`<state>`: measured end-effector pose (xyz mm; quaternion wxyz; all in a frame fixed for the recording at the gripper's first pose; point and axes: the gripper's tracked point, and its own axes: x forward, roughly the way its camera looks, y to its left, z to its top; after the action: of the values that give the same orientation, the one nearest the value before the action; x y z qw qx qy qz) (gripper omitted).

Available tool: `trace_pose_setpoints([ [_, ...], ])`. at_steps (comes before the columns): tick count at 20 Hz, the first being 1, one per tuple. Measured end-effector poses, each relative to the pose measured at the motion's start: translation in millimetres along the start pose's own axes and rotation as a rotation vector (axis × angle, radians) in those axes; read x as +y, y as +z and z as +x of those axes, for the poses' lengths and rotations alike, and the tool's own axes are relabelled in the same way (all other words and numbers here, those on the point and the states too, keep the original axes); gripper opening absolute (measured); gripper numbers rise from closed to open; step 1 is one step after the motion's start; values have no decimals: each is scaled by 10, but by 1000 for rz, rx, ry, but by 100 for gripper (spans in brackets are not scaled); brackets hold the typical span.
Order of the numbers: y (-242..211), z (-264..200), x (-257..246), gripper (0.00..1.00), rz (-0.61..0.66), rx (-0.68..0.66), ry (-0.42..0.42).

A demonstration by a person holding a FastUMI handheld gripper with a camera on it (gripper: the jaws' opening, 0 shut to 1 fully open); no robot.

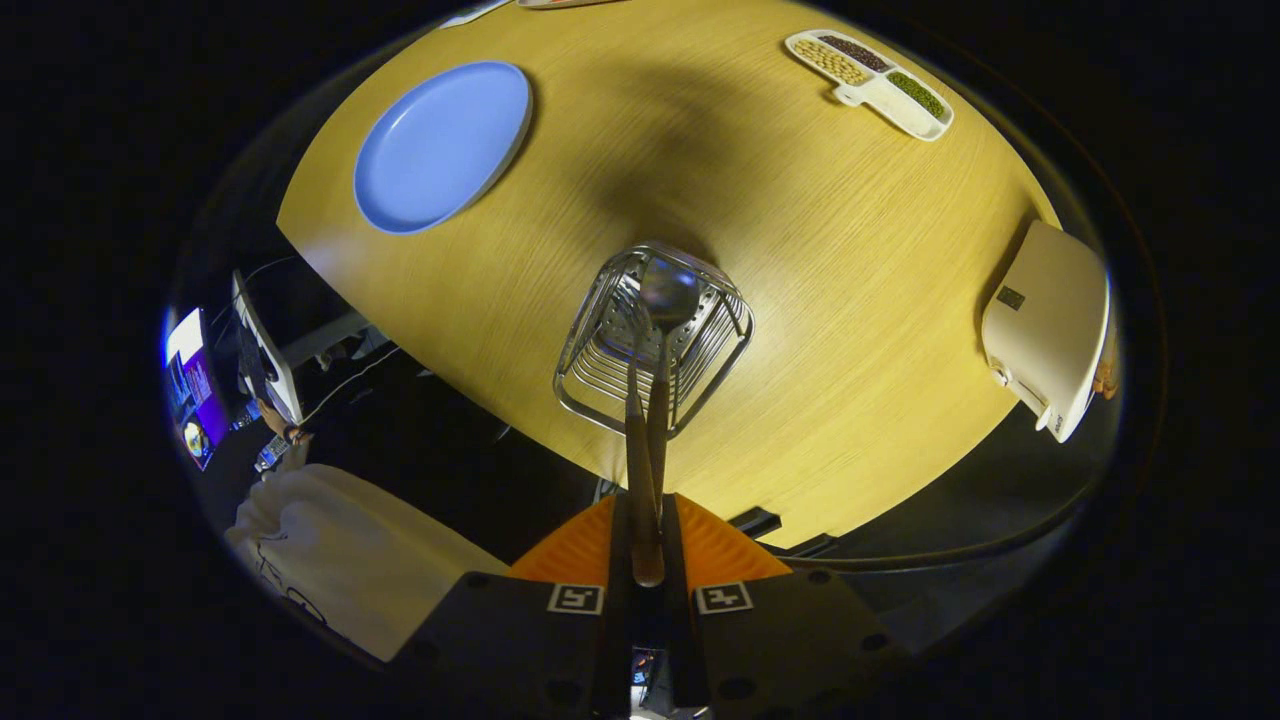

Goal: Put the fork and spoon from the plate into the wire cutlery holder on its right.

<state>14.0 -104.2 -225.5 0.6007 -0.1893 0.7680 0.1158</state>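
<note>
One blue plate (441, 145) lies bare on the round wooden table (820, 330). To its right stands one wire cutlery holder (600, 385). The gripper (647, 545) pinches two wooden handles together, both fingers pressed on them: one spoon (668, 292), its bowl inside the holder, and one fork (633, 340), its tines beside it among the wires. Farther right, one white three-compartment dish (872, 90) of beans and one white box (1047, 325).

Readable text: none
Gripper (647, 545) markers: two square coded tags (patterns, no letters)
White box (1048, 325) label: too small to read
</note>
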Motion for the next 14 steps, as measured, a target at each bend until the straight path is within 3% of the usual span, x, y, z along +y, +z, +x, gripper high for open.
trace_pose_setpoints([
  [2, 34, -75, -3, 37, 6, -38, 3],
  [3, 50, -120, 5, 38, 10, -67, 9],
  [6, 79, -284, 70, 64, 39, -166, 38],
  [10, 38, -549, 214, 75, 70, -322, 84],
  [11, 22, -620, 247, 81, 80, -364, 91],
  [12, 4, -677, 281, 96, 92, -406, 101],
  [14, -14, -832, 348, 100, 129, -511, 123],
])
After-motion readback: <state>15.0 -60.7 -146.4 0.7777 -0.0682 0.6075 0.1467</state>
